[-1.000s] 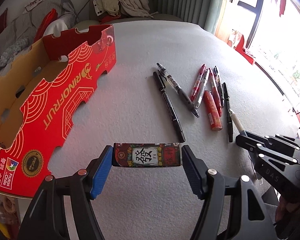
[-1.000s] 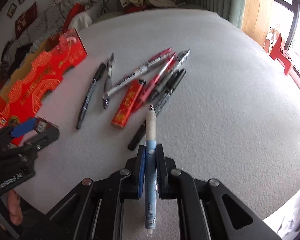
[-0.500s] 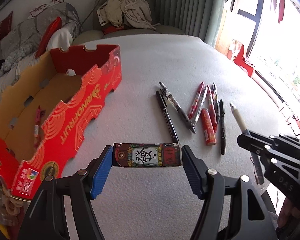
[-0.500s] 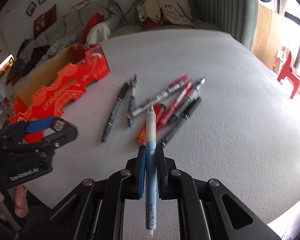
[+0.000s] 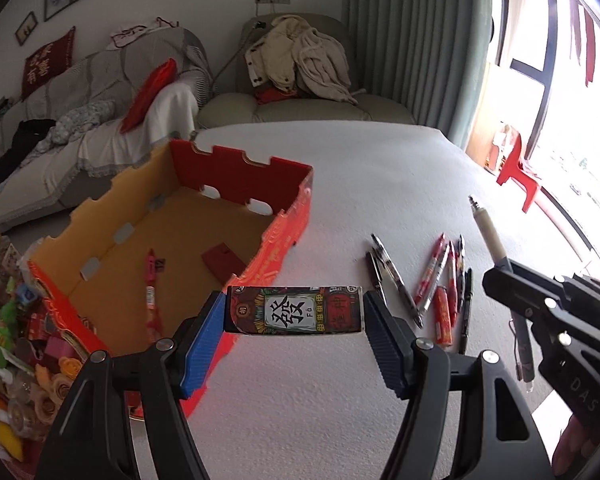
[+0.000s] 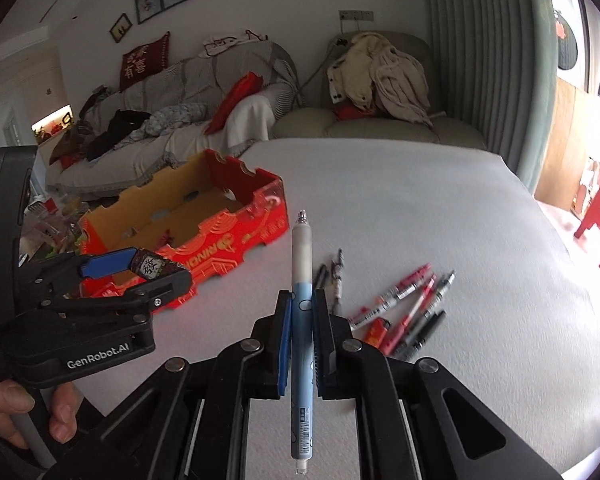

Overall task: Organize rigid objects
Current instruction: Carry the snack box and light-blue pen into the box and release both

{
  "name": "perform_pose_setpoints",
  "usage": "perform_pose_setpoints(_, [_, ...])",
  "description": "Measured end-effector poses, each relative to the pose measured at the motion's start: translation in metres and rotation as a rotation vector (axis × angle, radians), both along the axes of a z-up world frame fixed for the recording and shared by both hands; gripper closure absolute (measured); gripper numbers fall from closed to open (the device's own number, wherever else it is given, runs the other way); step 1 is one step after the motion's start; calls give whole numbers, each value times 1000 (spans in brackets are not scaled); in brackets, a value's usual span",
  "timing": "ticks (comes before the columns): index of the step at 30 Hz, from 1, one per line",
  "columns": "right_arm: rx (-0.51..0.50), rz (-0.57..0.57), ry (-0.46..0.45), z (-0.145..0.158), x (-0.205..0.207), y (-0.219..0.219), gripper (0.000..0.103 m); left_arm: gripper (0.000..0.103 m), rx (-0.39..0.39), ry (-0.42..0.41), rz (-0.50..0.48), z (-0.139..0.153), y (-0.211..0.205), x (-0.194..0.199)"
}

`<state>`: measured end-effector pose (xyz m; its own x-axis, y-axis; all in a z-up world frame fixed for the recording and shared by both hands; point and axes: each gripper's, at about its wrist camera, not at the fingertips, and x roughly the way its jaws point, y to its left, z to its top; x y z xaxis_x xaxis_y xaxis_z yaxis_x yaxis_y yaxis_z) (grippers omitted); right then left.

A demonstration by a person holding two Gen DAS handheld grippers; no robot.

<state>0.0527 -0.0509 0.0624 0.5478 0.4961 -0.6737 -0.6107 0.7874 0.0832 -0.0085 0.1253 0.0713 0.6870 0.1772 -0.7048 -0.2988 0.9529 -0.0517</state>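
Note:
My left gripper [image 5: 294,316] is shut on a small decorated card box [image 5: 294,310] with a Chinese character, held in the air near the right front corner of the open red cardboard box [image 5: 288,216]. It also shows in the right wrist view [image 6: 152,268]. My right gripper [image 6: 302,304] is shut on a blue and white pen [image 6: 302,320] that points forward and up, above the table. That pen shows in the left wrist view [image 5: 488,232] too. Several pens [image 5: 440,280] and a red lighter [image 5: 443,314] lie on the white table.
The red box holds a red pen [image 5: 151,284] and a dark red flat piece [image 5: 222,262]. A pile of colourful small items [image 5: 12,360] lies left of the box. A sofa [image 6: 180,120] and an armchair with clothes [image 6: 376,80] stand behind the table.
Both grippers have lifted and tilted up with their loads. The left gripper has moved toward the red box, whose inside now shows.

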Motion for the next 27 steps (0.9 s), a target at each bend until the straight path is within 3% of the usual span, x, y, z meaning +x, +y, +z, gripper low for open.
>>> perform_pose_setpoints(5, [11,54,-34,11,-2,25,93,32,-111,-61,29,16,28,-11])
perform_pose_setpoints(13, [43,114,-63,22,-3,54,93,32,-92,-94,136,31,62,-25])
perform_pose_setpoints(27, [67,242,-68,27,1,117,93,32,73,-21,303,30,92,-19])
